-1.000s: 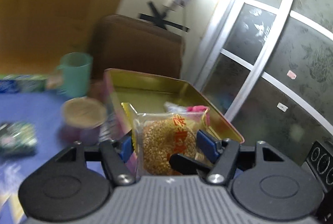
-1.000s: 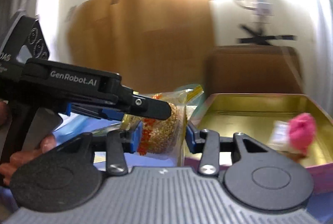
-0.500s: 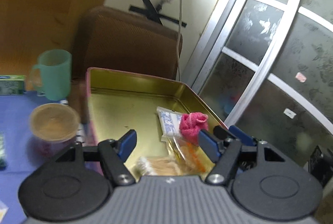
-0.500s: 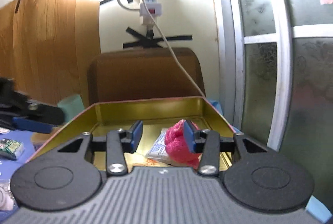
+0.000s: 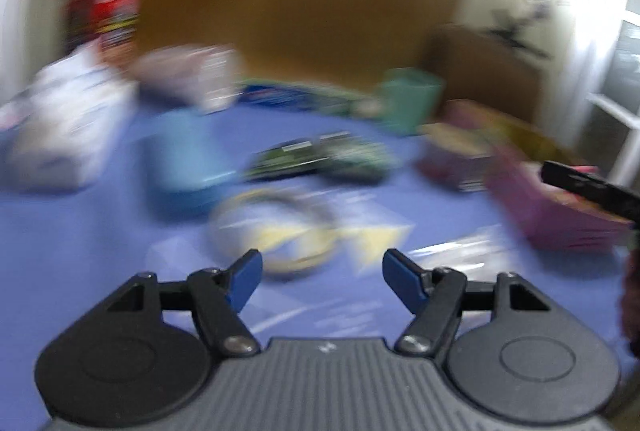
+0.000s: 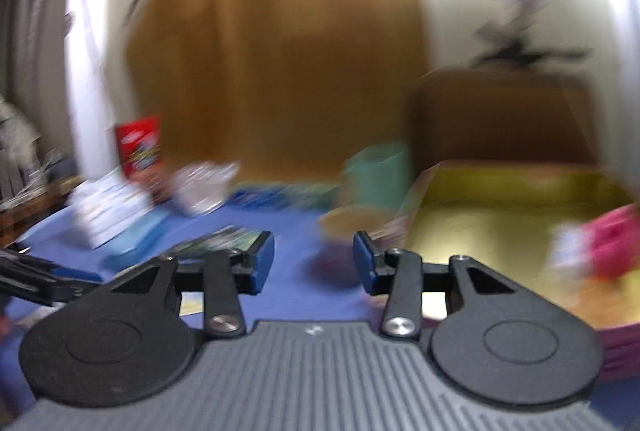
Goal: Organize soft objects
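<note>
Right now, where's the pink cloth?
In the right wrist view the pink cloth lies at the far right, inside the gold tin, beside a white packet. It is blurred.

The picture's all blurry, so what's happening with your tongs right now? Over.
Both tongs, left and right, open, nothing held. Pink soft thing in gold tin. Nothing blocking.

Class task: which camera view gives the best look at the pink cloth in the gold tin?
The right wrist view: the pink cloth lies on the floor of the gold tin, blurred but plain. The left wrist view shows only the tin's side at its right edge; the cloth cannot be made out.
</note>
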Action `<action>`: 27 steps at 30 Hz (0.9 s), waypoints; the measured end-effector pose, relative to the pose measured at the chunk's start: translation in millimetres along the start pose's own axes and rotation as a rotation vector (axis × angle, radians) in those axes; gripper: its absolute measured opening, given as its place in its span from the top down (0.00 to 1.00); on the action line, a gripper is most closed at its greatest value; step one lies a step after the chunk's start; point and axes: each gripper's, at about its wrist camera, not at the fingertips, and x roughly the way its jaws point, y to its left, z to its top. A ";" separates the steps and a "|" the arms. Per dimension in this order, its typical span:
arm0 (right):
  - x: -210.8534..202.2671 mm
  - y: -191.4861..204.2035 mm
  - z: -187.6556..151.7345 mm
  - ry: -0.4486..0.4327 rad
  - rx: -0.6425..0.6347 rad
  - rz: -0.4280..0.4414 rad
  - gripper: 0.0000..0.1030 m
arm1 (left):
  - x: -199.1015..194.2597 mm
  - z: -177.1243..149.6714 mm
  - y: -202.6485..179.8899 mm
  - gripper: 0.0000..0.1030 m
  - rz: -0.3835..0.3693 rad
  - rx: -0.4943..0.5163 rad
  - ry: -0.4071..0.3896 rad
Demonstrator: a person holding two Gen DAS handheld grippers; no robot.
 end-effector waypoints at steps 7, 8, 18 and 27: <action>131.9 66.7 6.7 0.258 -0.043 0.078 0.18 | -11.3 -13.1 44.7 0.36 -0.007 -0.109 -0.043; 149.5 70.4 8.4 0.285 -0.045 0.055 0.17 | -12.6 -13.2 46.3 0.36 -0.019 -0.118 -0.049; 177.1 70.4 10.4 0.363 -0.030 0.017 0.27 | -21.5 -13.4 44.4 0.36 -0.131 -0.157 -0.070; 39.3 133.3 -43.4 0.363 -0.266 0.294 0.25 | -49.5 -16.5 29.9 0.39 -0.334 -0.199 -0.019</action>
